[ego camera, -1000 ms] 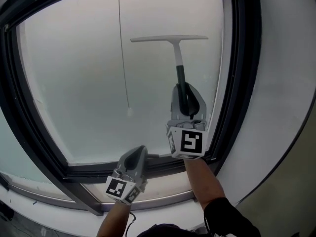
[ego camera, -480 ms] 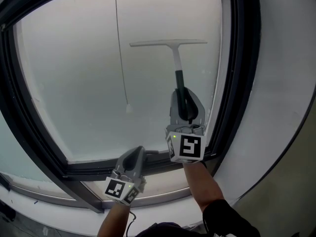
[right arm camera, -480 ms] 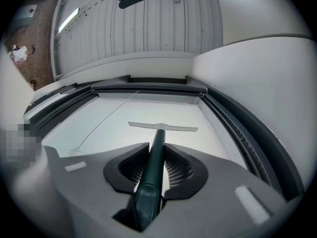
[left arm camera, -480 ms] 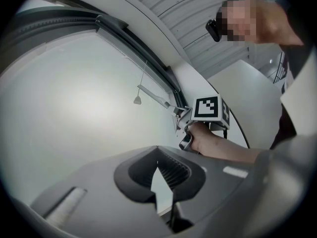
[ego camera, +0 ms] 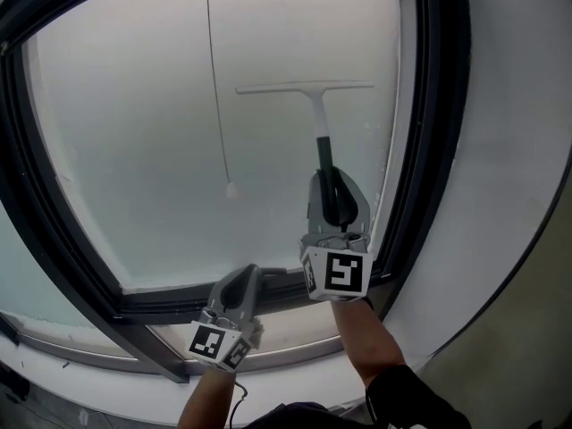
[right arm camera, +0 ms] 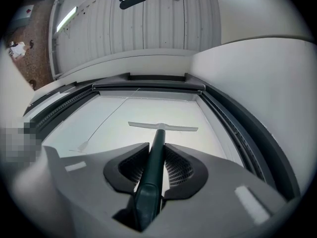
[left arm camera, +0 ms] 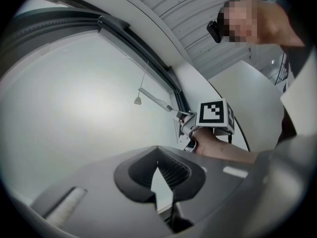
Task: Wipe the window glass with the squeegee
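The right gripper (ego camera: 338, 195) is clenched on the dark green handle of the squeegee (ego camera: 308, 88). In the right gripper view the handle runs straight up between the two jaws of the right gripper (right arm camera: 157, 158), and both jaws press on it. The squeegee (right arm camera: 162, 127) points up the window glass (ego camera: 134, 150). Its long white blade lies level across the upper right part of the glass, close to the right edge of the window frame (ego camera: 438, 150). The blade looks to be against the glass, but I cannot tell for sure that it touches.

The left gripper (ego camera: 239, 289) is low down, in front of the bottom edge of the frame and left of the right gripper. In the left gripper view the jaw tips of the left gripper (left arm camera: 158, 167) meet, and nothing is between them.

A thin cord (ego camera: 214, 79) hangs down the middle of the glass, left of the squeegee, with a small weight (ego camera: 232, 189) at its end. A pale wall (ego camera: 509, 150) curves past the right side of the frame.
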### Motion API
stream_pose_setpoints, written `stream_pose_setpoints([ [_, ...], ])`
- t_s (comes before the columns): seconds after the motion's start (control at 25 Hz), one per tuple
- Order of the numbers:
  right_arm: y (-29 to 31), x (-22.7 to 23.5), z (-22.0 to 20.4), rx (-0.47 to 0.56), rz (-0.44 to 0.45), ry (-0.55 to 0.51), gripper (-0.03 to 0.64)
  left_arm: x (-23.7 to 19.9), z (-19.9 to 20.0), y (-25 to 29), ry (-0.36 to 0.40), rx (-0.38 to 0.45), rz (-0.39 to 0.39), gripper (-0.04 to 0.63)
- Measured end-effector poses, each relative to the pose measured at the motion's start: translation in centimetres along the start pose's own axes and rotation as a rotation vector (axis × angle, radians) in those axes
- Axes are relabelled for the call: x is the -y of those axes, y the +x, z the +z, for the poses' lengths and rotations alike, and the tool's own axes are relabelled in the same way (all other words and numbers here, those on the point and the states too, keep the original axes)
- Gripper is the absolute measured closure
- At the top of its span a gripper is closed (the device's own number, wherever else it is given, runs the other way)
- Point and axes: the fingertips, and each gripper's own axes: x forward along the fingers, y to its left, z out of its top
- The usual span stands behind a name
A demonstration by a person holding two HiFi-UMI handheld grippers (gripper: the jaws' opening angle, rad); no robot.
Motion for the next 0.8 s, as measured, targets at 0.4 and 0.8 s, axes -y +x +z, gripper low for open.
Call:
stream_pose_setpoints([
  [0.4, -1.3, -0.1, -0.9, -0.029, -0.002, -0.022, 0.520, 0.2, -0.7, -0.3, 0.008, -0.006, 0.002, 0.597],
  [0.8, -3.2, -0.5, -2.5, -0.053, -0.018, -0.004, 0.520, 1.1, -0.6, -0.3, 0.084, -0.007, 0.003, 0.598],
])
